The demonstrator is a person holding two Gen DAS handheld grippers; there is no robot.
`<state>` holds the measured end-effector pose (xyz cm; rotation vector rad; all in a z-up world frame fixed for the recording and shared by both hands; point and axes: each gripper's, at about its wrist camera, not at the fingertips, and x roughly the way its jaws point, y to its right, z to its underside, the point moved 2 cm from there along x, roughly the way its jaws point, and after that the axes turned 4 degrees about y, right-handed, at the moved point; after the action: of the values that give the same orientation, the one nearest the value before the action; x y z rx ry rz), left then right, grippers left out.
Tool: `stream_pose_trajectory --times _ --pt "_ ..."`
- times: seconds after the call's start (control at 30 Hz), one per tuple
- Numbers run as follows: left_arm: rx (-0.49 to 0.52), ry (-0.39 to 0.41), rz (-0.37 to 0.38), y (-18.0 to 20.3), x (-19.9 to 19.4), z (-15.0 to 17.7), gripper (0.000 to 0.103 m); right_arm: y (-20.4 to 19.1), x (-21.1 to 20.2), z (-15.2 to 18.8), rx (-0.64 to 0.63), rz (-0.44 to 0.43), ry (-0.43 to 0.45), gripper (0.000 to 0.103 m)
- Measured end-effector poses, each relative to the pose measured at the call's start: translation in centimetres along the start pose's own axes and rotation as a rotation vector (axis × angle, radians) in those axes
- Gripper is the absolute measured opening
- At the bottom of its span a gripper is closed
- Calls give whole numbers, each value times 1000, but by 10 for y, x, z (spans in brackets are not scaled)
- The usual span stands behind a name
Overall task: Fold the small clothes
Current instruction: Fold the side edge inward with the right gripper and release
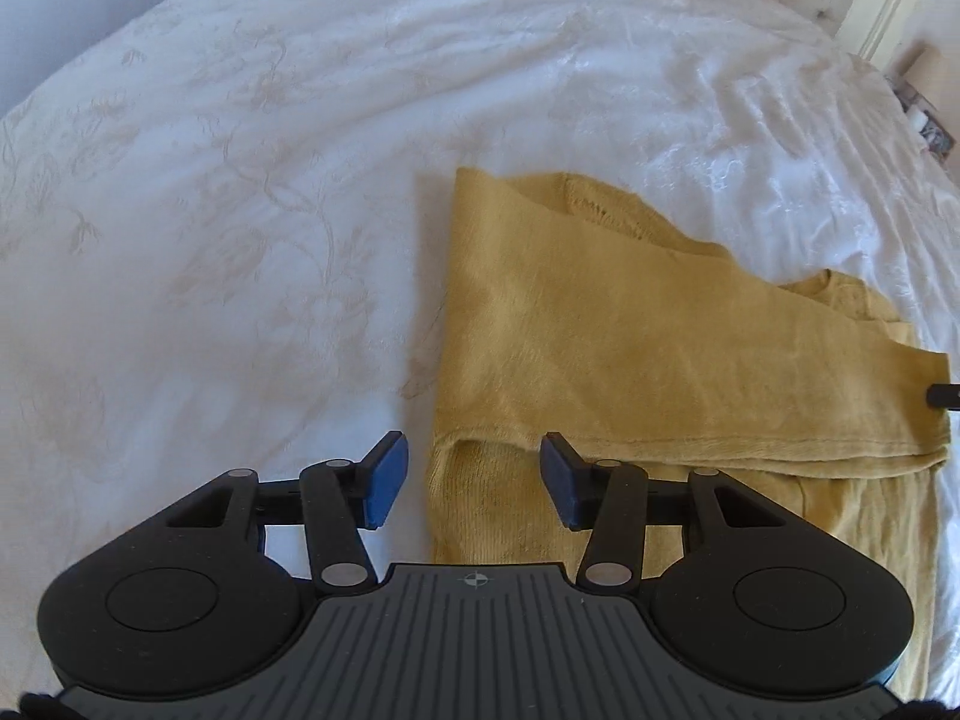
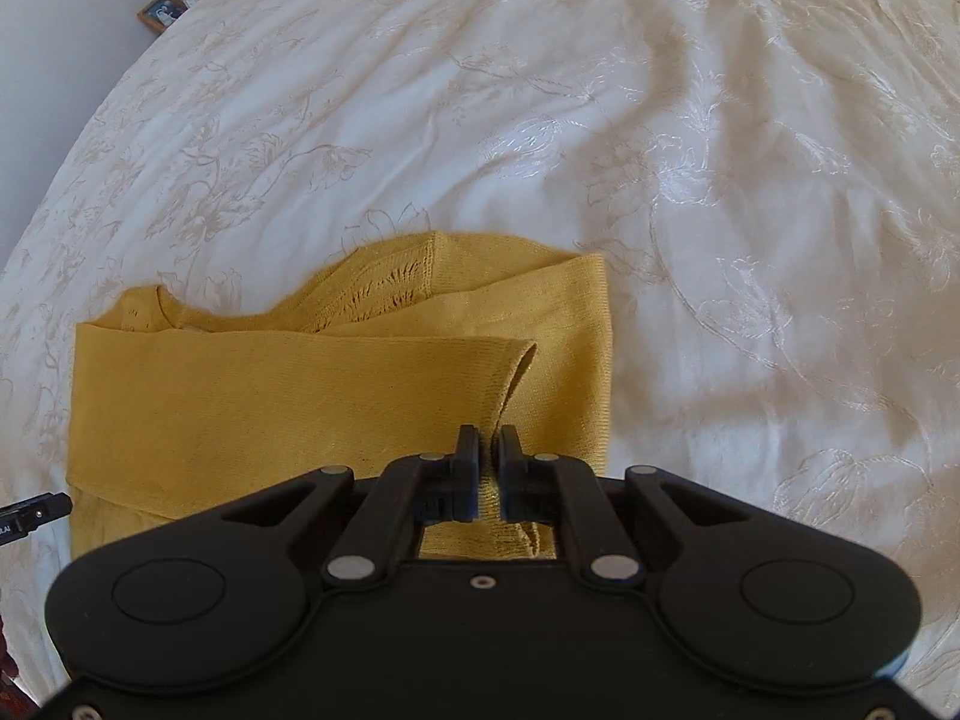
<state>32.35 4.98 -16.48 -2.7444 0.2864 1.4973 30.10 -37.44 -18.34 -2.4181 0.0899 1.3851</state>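
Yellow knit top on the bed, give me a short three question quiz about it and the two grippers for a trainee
1. True or false: the right gripper is shut on a fold of the yellow knit top.
2. How do the left gripper's jaws stand? A) open, straddling the top's near left corner; B) shut on a sleeve; C) shut on the bedspread.
3. Fill in: the top lies on a white ______ with a floral pattern.

Key
1. True: both black fingers pinch a raised ridge of the knit.
2. A: the blue pads stand apart, pressing nothing.
3. bedspread.
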Motion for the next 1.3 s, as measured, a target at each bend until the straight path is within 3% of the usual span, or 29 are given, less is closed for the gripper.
stream_pose_trajectory --times 0.23,0.33,0.4,0.5,0.57,0.73,0.8,0.87,1.0,1.13,1.3 --pt "60 52 17 23 33 -43 48 -8 6 -1 -19 -4 -7 19" --pt "79 31 -19 22 57 -51 48 -11 6 -3 -33 -12 -2 19" --pt "73 -8 -85 10 71 -48 47 -12 6 -5 -46 -8 5 20" --pt "32 -42 -152 -20 80 -43 49 -4 8 -6 -48 41 9 20" --pt "16 -51 -144 -33 80 -40 51 6 12 -7 -27 95 1 27" --pt "67 -68 -200 -40 72 -41 50 22 5 -6 19 158 32 27" --pt "10 -42 -190 -42 60 -44 50 17 -5 -6 16 140 71 33" --pt "-36 -7 -165 -40 47 -47 50 9 -12 -5 1 110 106 50" --pt "-5 45 -96 -13 36 -56 51 -11 -11 -4 -15 51 127 54" --pt "49 33 -12 13 53 -63 54 -30 4 -2 -43 12 109 70" --pt "66 13 -33 24 85 -69 54 -42 31 -3 -95 22 73 75"
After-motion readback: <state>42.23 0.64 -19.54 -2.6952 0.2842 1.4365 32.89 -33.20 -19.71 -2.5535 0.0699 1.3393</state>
